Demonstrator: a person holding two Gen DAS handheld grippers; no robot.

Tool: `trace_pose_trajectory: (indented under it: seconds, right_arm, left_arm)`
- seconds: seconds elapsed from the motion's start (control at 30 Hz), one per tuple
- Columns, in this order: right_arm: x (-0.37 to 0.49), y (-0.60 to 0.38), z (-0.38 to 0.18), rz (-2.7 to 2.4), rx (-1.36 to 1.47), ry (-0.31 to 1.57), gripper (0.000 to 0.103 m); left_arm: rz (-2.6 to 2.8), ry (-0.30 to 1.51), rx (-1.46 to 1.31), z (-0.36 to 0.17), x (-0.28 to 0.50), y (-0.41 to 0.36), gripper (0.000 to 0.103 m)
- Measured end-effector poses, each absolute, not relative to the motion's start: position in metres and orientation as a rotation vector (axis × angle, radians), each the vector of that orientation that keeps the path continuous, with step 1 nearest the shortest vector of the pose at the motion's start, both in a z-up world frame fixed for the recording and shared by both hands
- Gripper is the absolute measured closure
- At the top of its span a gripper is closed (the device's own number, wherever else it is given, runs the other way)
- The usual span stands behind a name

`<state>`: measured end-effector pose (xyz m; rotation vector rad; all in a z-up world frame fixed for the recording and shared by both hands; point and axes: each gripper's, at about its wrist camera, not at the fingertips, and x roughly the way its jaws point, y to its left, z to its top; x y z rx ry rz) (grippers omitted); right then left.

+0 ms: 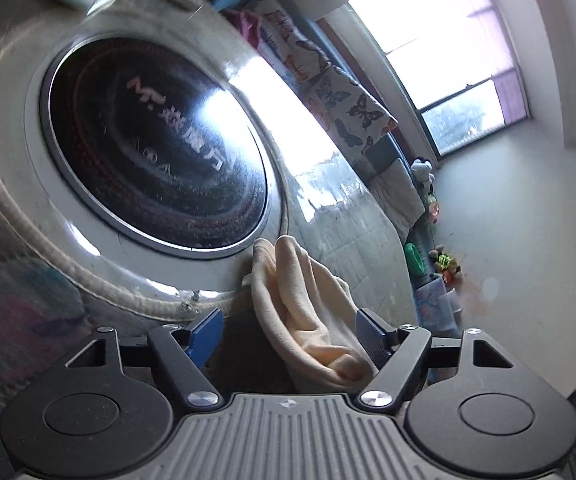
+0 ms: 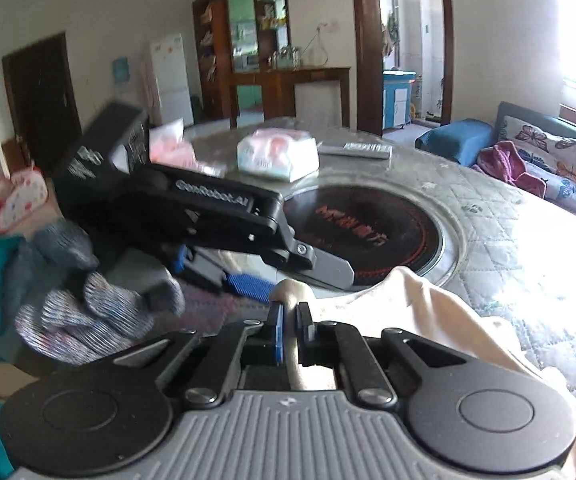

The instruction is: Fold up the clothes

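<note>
A cream-coloured garment (image 1: 312, 312) lies bunched on the round table, between the wide-apart fingers of my left gripper (image 1: 288, 334), which is open around it. In the right wrist view my right gripper (image 2: 291, 332) is shut on a fold of the same cream garment (image 2: 428, 304), which drapes to the right over the table's front. The left gripper (image 2: 248, 284) shows there too, held by a gloved hand (image 2: 88, 304), its blue pad close above the right gripper's fingers.
The table has a quilted cover (image 2: 508, 232) and a black round cooktop (image 2: 368, 236) at its centre. A wrapped white-pink packet (image 2: 278, 154) and a remote (image 2: 356, 150) lie at the far side. A sofa with butterfly cushions (image 2: 548, 152) stands at the right.
</note>
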<state>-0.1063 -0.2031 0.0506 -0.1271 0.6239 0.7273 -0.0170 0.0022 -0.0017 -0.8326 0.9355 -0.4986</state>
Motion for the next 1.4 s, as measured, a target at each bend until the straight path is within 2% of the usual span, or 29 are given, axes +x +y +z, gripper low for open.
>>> trace_pose_trajectory:
  seconds: [0.3, 0.4, 0.47, 0.57, 0.8, 1.13, 1.27, 1.37, 1.4]
  right_arm:
    - [-0.108, -0.219, 0.058, 0.748, -0.084, 0.6, 0.098]
    - [-0.111, -0.219, 0.056, 0.766, -0.09, 0.601, 0.098]
    - [-0.113, -0.219, 0.055, 0.771, -0.097, 0.602, 0.098]
    - [-0.116, -0.218, 0.05, 0.78, -0.094, 0.611, 0.098]
    - [-0.127, -0.241, 0.045, 0.701, -0.041, 0.62, 0.088]
    - [-0.133, -0.353, 0.034, 0.249, 0.127, 0.636, 0.085]
    - [-0.13, -0.396, 0.017, 0.091, 0.212, 0.637, 0.08]
    - [-0.126, -0.412, 0.007, 0.066, 0.262, 0.648, 0.069]
    - [-0.124, -0.415, 0.004, 0.066, 0.277, 0.651, 0.069]
  left_arm:
    - [-0.521, 0.987, -0.956, -0.015, 0.003, -0.01, 0.029]
    - [-0.526, 1.003, -0.981, -0.021, 0.008, -0.011, 0.047]
    - [-0.53, 1.011, -0.992, -0.026, 0.008, -0.011, 0.066]
    - [-0.524, 1.012, -0.988, -0.031, 0.006, -0.01, 0.083]
    - [-0.504, 1.014, -0.935, -0.034, 0.0, -0.011, 0.086]
    - [-0.503, 0.984, -0.86, -0.024, -0.005, -0.024, 0.086]
    - [-0.501, 0.976, -0.814, -0.02, -0.008, -0.027, 0.086]
    - [-0.497, 0.969, -0.78, -0.016, -0.01, -0.03, 0.086]
    - [-0.495, 0.967, -0.77, -0.015, -0.01, -0.031, 0.086]
